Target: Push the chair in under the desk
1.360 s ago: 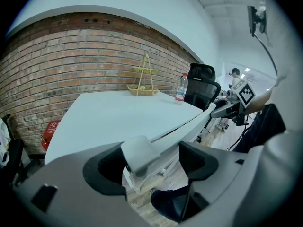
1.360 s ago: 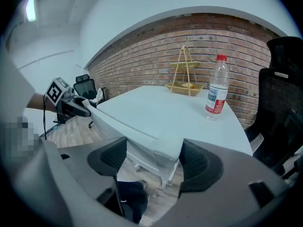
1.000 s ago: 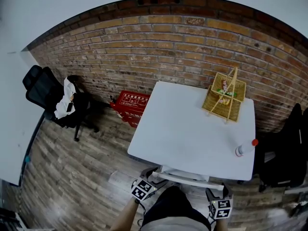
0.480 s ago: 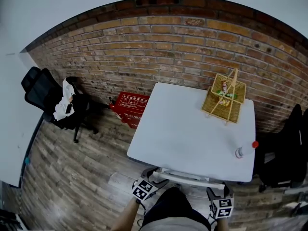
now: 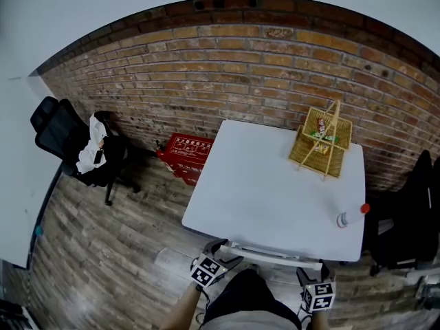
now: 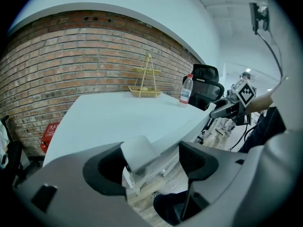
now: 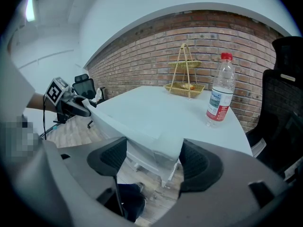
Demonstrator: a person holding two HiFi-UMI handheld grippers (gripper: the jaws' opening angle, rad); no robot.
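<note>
Left gripper (image 6: 151, 162) and right gripper (image 7: 154, 160), alike: grey moulded shells, black ribbed pads (image 7: 200, 162) on both jaws, white cube (image 5: 206, 271) bearing black square markers on each.

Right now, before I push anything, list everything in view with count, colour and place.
desk: 1, white, centre, by the brick wall
basket: 1, yellow wicker, desk's far right corner
bottle: 1, clear with red cap, upright near desk's right edge
box: 1, red, on the floor by the wall, left of the desk
left chair: 1, black, far left, white cloth draped on it
right chair: 1, black, right of the desk
second desk: 1, white, far left edge
left gripper: 1, grey, jaws open, at desk's near edge
right gripper: 1, grey, jaws open, at desk's near edge
</note>
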